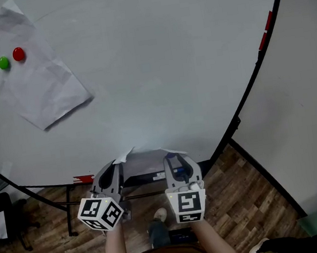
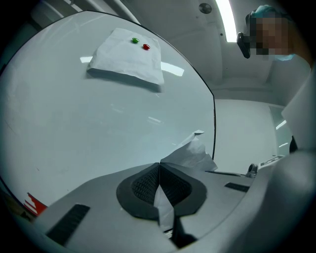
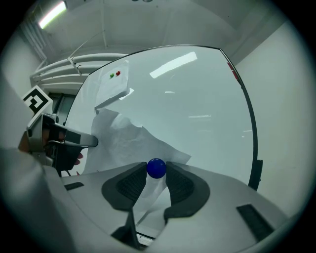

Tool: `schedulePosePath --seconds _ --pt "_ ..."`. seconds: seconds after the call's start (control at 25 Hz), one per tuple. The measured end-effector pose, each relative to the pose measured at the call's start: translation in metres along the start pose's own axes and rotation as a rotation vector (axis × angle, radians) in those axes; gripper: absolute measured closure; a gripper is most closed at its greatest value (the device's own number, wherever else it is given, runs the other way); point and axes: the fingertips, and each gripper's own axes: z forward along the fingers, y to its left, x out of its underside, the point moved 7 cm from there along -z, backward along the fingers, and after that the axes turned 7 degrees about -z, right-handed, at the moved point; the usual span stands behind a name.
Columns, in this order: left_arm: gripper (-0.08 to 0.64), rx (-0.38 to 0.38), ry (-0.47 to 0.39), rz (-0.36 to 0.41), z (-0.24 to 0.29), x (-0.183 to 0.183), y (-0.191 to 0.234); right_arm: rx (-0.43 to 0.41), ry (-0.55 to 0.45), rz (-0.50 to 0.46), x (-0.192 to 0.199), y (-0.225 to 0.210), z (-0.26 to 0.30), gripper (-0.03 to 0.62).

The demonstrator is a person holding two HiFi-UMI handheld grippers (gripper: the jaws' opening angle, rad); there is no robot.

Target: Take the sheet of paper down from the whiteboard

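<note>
Paper sheet (image 2: 195,154) in left gripper (image 2: 159,173)

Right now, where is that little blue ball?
The blue ball sits low and central in the right gripper view, pinched between the fingers of the right gripper, against the loose sheet of paper held before the whiteboard.
</note>
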Motion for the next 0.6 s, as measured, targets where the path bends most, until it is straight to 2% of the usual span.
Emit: schedulePosePath --seconds 0.2,0.6 --pt "0.535 -0.009 -0.014 -0.05 -0.011 0.0 0.003 0.011 0.009 0.0 0.002 -0.003 -0.009 0.457" --pt "0.535 -0.05 -0.049 -0.101 -0.036 -0.007 0.017 0.031 0.024 0.004 0.004 -0.005 -0.022 0.457"
